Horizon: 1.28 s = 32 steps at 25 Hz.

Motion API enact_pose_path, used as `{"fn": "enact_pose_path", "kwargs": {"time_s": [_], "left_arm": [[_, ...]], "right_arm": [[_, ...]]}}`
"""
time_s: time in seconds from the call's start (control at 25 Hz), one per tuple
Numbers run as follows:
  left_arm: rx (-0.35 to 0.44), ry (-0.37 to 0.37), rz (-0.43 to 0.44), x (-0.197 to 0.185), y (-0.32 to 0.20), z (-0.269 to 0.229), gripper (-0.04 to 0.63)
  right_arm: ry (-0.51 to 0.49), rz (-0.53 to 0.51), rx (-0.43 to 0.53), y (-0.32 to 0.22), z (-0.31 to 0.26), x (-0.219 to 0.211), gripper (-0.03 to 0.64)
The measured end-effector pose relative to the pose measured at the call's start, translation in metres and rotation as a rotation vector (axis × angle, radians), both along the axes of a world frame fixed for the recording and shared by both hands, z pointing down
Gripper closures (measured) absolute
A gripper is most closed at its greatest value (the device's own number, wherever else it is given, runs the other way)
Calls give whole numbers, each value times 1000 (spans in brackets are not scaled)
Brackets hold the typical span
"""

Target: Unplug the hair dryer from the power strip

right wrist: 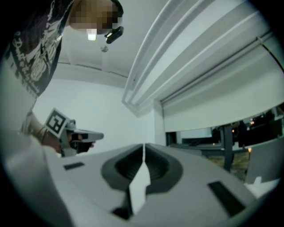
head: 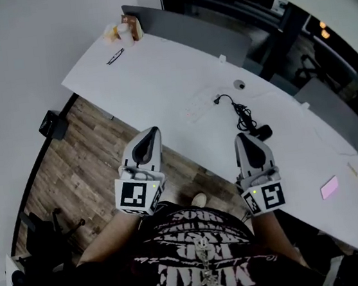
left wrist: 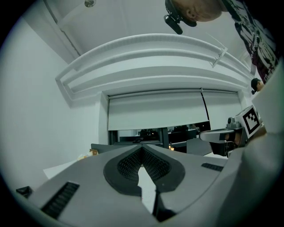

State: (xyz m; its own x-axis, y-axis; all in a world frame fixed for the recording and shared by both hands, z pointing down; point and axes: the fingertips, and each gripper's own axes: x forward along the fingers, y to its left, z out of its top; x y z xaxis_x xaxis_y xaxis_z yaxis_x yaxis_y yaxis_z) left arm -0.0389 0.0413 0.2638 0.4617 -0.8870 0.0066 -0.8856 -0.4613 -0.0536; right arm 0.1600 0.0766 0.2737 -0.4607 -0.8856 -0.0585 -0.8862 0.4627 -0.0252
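Hair dryer [head: 262, 131] lies as a small dark body on the long white surface [head: 175, 62], right of the frame's middle in the head view. Its black cord [head: 243, 114] bunches in loops just above it and runs up-left to a plug end beside a pale power strip [head: 197, 109]. Whether the plug sits in a socket is too small to tell. The right gripper [head: 239, 137] hangs at the near edge of the surface with its tip just left of the hair dryer, near it but apart. The left gripper [head: 155, 130] is level with it further left, its tip also at the surface's edge and well apart from the dryer and the cord. Below both is the person's dark printed shirt [head: 199, 253], and a wooden floor [head: 78, 164] shows at lower left.

In the left gripper view the left gripper [left wrist: 142, 147] has its jaws together at the tips with nothing between them. It looks level across the surface toward a lowered blind [left wrist: 155, 111]. The right gripper [left wrist: 217, 135] shows at the right edge.

In the right gripper view the right gripper [right wrist: 143, 148] has its jaws pressed together and empty. The left gripper [right wrist: 91, 135] shows at the left.
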Motion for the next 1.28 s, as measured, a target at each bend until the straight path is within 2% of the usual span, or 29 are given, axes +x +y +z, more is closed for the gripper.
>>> {"fn": "enact_pose_path", "kwargs": {"time_s": [0.4, 0.72, 1.04, 1.28], "left_arm": [[12, -16, 10, 17, -4, -9, 569], [-46, -12, -7, 4, -9, 11, 570], [-96, 7, 30, 0, -48, 28, 569], [-127, 28, 40, -26, -82, 38, 569]], "right_arm": [[-18, 27, -5, -1, -1, 23, 581], [-38, 61, -52, -8, 15, 32, 581], [-38, 84, -119, -39, 35, 18, 581], [-22, 96, -144, -70, 38, -9, 581]]}}
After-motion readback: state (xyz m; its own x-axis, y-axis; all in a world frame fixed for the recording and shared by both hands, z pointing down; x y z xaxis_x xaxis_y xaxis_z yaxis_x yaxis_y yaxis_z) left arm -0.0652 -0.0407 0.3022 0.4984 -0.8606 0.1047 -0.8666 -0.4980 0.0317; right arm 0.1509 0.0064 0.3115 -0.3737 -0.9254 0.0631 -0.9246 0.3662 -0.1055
